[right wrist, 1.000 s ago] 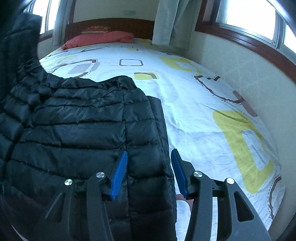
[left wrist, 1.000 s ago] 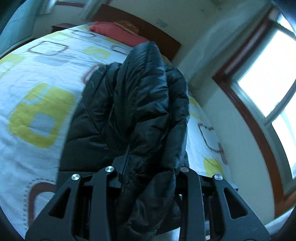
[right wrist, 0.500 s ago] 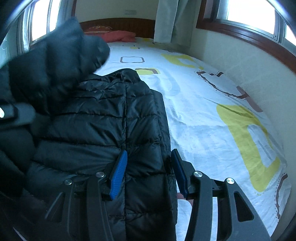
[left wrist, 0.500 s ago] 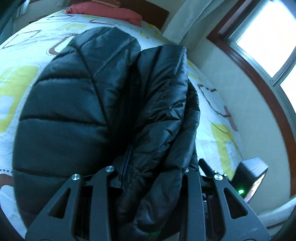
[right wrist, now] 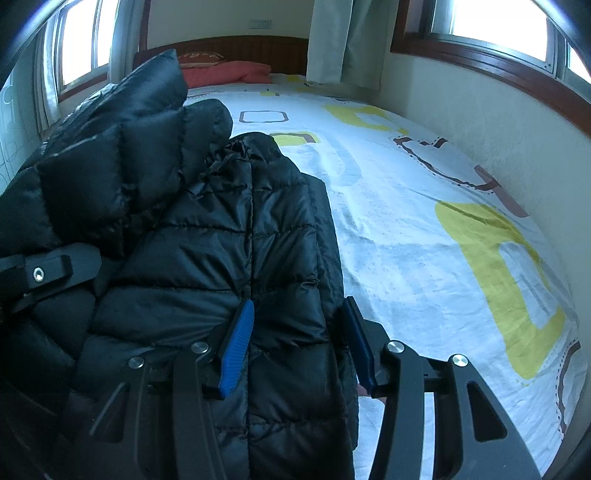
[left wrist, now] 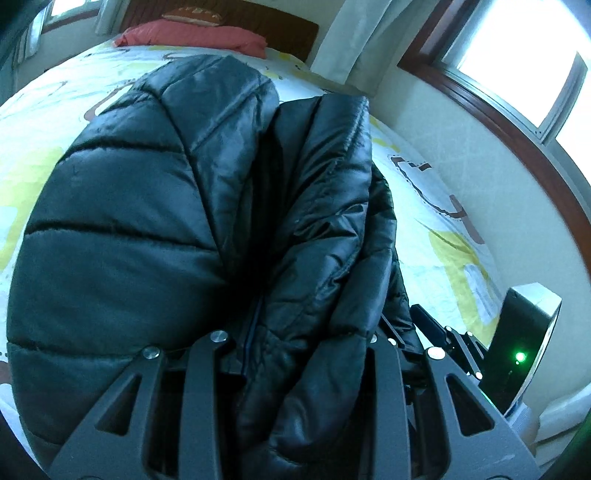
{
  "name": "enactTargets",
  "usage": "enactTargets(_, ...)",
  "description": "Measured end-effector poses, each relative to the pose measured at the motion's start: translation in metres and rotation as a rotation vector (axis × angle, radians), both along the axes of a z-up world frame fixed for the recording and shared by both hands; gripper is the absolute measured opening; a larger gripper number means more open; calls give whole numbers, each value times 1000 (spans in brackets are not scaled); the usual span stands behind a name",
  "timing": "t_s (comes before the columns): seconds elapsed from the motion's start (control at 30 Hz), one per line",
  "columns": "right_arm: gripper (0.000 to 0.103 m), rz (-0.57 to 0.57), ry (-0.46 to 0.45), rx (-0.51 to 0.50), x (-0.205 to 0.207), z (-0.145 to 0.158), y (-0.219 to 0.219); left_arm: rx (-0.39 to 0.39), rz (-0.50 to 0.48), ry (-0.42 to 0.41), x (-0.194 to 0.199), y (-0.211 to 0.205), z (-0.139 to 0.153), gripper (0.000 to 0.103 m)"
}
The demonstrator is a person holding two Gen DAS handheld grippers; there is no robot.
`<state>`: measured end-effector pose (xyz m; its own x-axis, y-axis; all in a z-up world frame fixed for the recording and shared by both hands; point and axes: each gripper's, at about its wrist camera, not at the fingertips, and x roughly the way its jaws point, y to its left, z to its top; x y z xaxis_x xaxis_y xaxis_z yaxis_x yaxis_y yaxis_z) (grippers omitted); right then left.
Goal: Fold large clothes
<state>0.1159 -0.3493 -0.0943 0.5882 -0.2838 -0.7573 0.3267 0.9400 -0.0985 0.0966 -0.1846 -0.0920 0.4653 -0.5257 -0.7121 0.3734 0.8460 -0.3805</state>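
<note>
Bedsheet (right wrist: 424, 240) lies bare right of jacket (right wrist: 229, 240).

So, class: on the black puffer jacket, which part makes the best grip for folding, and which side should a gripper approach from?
Grip the puffer jacket by its long right-hand edge, coming from the bare sheet side. That edge lies straight and thin, and the right gripper already straddles it.

No legible text, brand, no. or sign in either view. Pillow (left wrist: 192, 14) at headboard carries yellow marks, too blurred to read. Bed sheet (right wrist: 424, 229) print = abstract squares only, no lettering. Black device (left wrist: 524, 339) shows green LED, no label visible.
</note>
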Motion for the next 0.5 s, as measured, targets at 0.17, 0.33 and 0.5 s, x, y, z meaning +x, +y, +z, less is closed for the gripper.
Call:
enactTargets(0.17, 49, -8, 5, 34, 0, 2, -5, 2, -10, -13, -6, -6, 7, 30)
enactTargets(0.33, 50, -14, 12, 58, 1, 3, -10, 28, -28, -44, -15, -16, 17, 33)
enactTargets(0.5, 50, -21, 16, 48, 2, 3, -8, 13, -51, -96, -34, -18, 44, 48)
